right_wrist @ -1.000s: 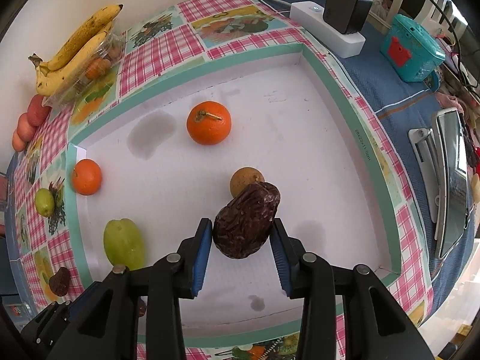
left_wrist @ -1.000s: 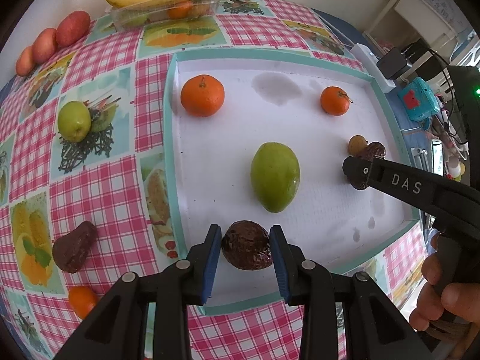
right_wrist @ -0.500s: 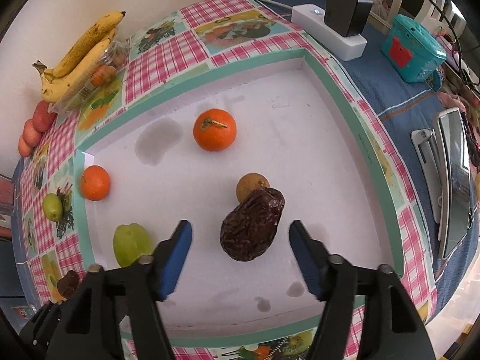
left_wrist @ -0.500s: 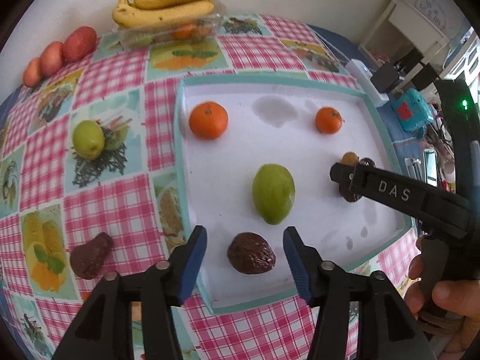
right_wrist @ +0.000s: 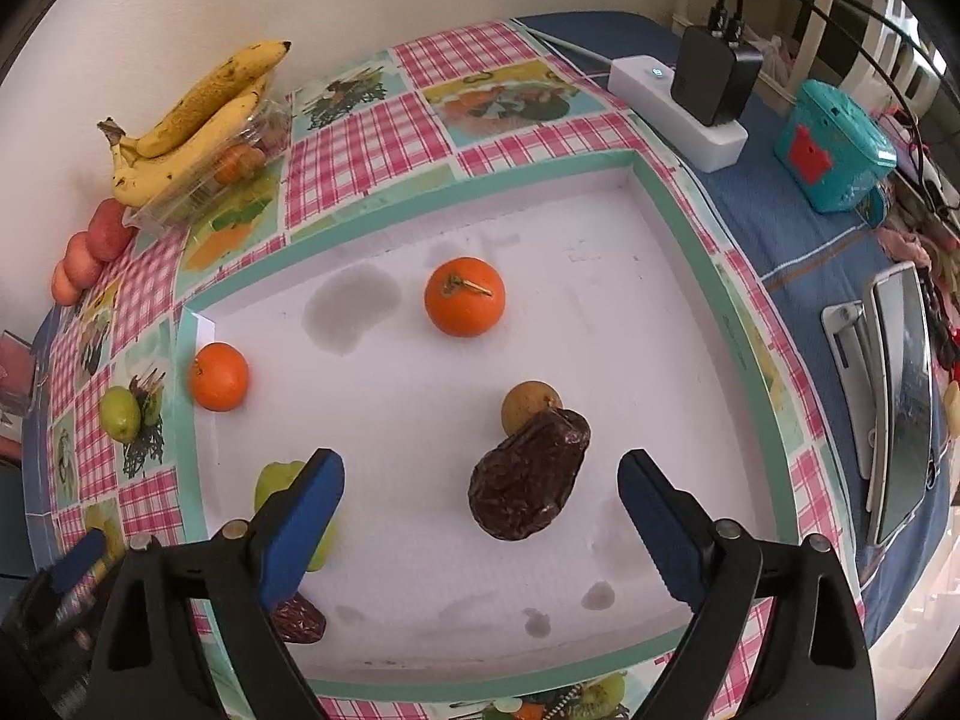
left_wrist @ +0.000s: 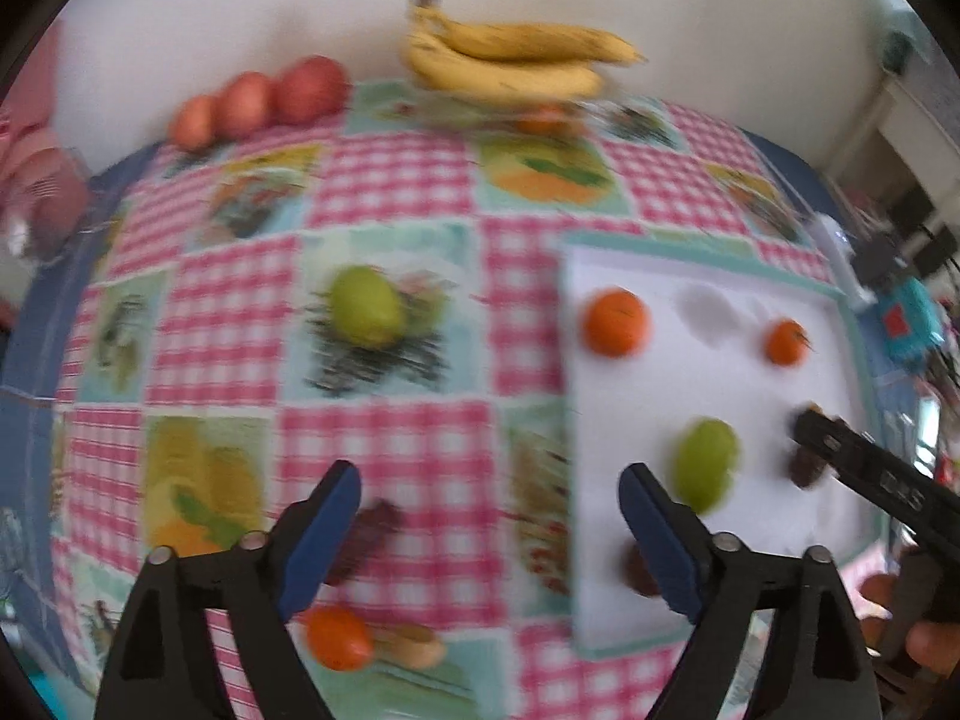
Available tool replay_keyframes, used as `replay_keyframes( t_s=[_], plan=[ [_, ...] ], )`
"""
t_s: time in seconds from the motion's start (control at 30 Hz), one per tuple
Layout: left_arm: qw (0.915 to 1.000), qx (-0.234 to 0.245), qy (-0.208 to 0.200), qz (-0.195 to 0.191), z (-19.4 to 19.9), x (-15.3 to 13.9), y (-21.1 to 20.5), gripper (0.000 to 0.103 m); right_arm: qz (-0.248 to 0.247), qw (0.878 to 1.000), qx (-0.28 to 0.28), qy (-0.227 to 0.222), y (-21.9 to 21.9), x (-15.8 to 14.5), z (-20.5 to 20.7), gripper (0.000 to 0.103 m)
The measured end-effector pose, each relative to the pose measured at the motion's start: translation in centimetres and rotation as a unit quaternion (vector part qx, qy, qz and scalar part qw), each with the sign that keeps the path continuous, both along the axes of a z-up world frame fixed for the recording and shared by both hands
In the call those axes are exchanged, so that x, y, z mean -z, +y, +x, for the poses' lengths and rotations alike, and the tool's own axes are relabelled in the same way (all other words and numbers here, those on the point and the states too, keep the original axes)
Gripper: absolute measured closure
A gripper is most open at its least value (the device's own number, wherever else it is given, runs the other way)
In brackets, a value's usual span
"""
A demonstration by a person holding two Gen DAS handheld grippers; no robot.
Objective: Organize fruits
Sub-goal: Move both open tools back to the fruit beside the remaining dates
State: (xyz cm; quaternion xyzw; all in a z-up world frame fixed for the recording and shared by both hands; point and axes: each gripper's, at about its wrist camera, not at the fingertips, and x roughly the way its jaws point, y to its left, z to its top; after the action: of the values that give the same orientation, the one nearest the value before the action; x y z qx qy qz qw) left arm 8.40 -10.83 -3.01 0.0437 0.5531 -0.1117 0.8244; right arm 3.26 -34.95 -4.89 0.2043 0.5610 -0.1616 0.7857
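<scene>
**Both grippers spread wide, dark fruits lying loose on the white tray**

The right gripper [right_wrist: 480, 495] has just been opening and its jaws stand wide apart over the white tray [right_wrist: 660, 300]. The wrinkled dark brown fruit [right_wrist: 528, 474] lies on the tray floor between the two blue pads, touching neither. Its narrow end rests against a small tan round fruit [right_wrist: 528, 405] just behind it. Farther back on the tray sit a large orange [right_wrist: 464, 296] and a smaller orange [right_wrist: 218, 376] near the left wall. A green fruit [right_wrist: 273, 483] shows partly behind the left finger, and another dark wrinkled fruit [right_wrist: 297, 618] lies at the tray's near edge under that finger.

The left gripper [left_wrist: 489, 513] has also just been opening; its jaws are wide apart with nothing between them but the checked tablecloth [left_wrist: 390, 180]. This view is blurred. The dark fruit on the tray [left_wrist: 639, 567] peeks out beside its right finger, not gripped. On the cloth near its left finger lie a dark fruit [left_wrist: 366, 534] and a small orange [left_wrist: 337, 637]. A green fruit [left_wrist: 366, 307] sits on the cloth farther back; bananas [left_wrist: 510, 63] and reddish fruits [left_wrist: 258, 102] line the wall.
</scene>
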Motion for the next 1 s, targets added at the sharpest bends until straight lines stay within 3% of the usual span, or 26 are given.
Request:
replay_keyframes(
  t_s=[0.1, 0.4, 0.67, 0.83, 1.0],
  plan=[
    [0.9993, -0.022, -0.027, 0.014, 0.5, -0.7, 1.8, 0.001, -0.004, 1.0, -0.006, -0.002, 0.3, -0.1, 0.1, 0.01],
    [0.9936, -0.082, -0.068, 0.037, 1.6, -2.1, 7.3, 0.0, -0.013, 0.999, -0.026, -0.03, 2.3, -1.3, 0.5, 0.01],
    [0.9884, -0.134, -0.068, 0.018, 2.0, -3.1, 12.4, 0.0, -0.019, 0.996, -0.067, -0.05, 5.1, -2.7, 1.4, 0.01],
    [0.9849, -0.152, -0.076, 0.035, 1.7, -3.5, 14.4, 0.0, -0.015, 0.994, -0.094, -0.058, 7.5, -3.5, 2.0, 0.01],
    [0.9814, -0.182, -0.059, 0.017, 1.1, -3.2, 16.2, 0.0, 0.014, 0.99, -0.118, -0.074, 10.1, -4.3, 2.3, 0.01]
  ],
)
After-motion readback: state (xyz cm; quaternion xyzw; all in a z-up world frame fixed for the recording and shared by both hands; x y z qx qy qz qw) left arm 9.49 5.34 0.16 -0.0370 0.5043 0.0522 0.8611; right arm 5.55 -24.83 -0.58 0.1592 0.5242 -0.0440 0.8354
